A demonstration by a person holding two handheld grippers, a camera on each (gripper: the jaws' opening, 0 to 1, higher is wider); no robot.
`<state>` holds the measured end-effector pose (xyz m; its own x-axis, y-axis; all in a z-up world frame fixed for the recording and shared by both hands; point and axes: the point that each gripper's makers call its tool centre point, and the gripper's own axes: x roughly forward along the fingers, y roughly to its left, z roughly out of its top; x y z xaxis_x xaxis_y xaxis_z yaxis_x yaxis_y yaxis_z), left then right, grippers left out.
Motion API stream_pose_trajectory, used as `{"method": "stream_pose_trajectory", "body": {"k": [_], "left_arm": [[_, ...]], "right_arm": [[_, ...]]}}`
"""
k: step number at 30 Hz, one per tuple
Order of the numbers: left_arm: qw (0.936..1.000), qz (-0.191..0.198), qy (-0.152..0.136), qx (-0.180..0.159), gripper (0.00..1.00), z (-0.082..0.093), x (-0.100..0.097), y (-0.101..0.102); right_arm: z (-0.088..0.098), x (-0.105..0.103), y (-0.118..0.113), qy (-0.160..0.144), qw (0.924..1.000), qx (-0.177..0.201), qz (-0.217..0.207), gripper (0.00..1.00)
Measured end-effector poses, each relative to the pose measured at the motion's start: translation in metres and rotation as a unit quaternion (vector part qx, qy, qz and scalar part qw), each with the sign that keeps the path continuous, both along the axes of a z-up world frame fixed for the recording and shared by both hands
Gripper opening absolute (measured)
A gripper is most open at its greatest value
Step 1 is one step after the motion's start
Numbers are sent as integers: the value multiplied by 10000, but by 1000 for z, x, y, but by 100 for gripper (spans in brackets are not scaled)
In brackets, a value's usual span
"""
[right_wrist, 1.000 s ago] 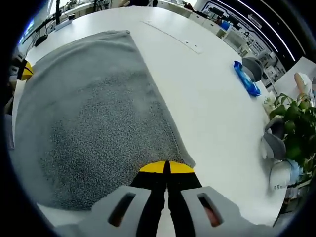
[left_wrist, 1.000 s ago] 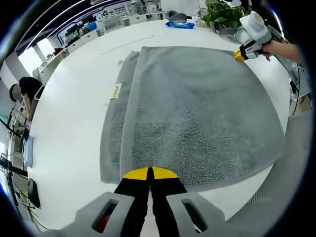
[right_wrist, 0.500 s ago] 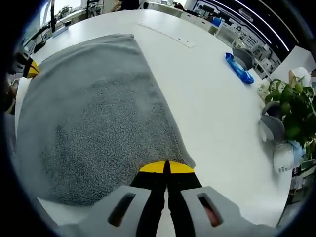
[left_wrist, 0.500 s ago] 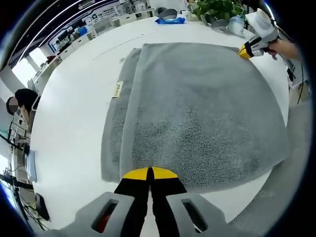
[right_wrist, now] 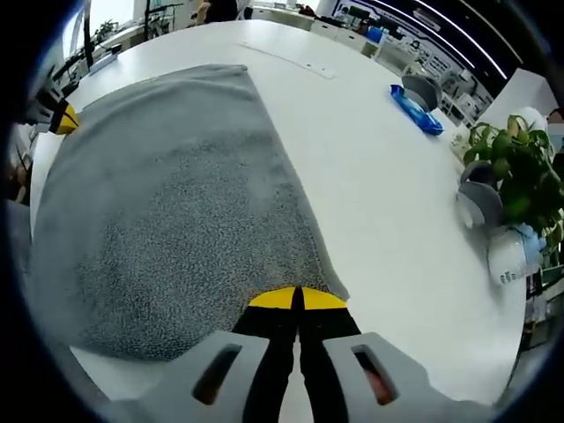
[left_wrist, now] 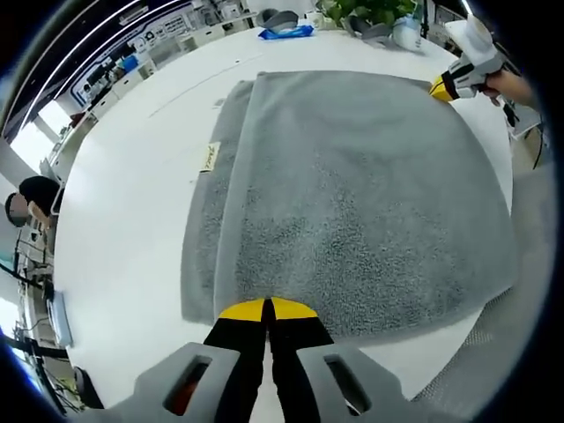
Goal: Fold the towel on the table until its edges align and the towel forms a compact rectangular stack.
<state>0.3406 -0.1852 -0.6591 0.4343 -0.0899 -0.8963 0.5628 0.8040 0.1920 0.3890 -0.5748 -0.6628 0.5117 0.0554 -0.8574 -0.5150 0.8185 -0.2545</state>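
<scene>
In the left gripper view, a narrow lower layer of the grey terry-cloth towel peeks out at centre left, with a small tan label on its edge; the folded upper layer fills the middle of the round white table. At bottom centre the left claw is clamped on the towel's near corner, yellow tips together. At upper right the right claw pinches the far corner. In the right gripper view, the towel lies left and centre, and the right claw closes on its corner at bottom centre. The cloth looks soft, limp and light, likely to sag between grips, so corners are the sensible hold.
</scene>
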Motion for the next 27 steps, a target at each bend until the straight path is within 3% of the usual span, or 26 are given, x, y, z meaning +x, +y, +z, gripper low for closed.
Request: {"method": "stream_pose_trajectory", "body": {"k": [9,16,20,27], "left_arm": [[9998,-168,64,9,1,0,12,-2],[9991,-370,138,126,1,0,23,-5],[9995,-304,107,34,1,0,31,-4],[9990,-425,109,-27,1,0,36,-6]], "right_arm": [[0,-12,-3,-93,9999,-40,12,0],[0,-20,-7,-135,9996,137,-210,0],[0,-28,-8,-203,9994,152,-227,0],[1,-40,-9,-75,9987,328,-393,0]]}}
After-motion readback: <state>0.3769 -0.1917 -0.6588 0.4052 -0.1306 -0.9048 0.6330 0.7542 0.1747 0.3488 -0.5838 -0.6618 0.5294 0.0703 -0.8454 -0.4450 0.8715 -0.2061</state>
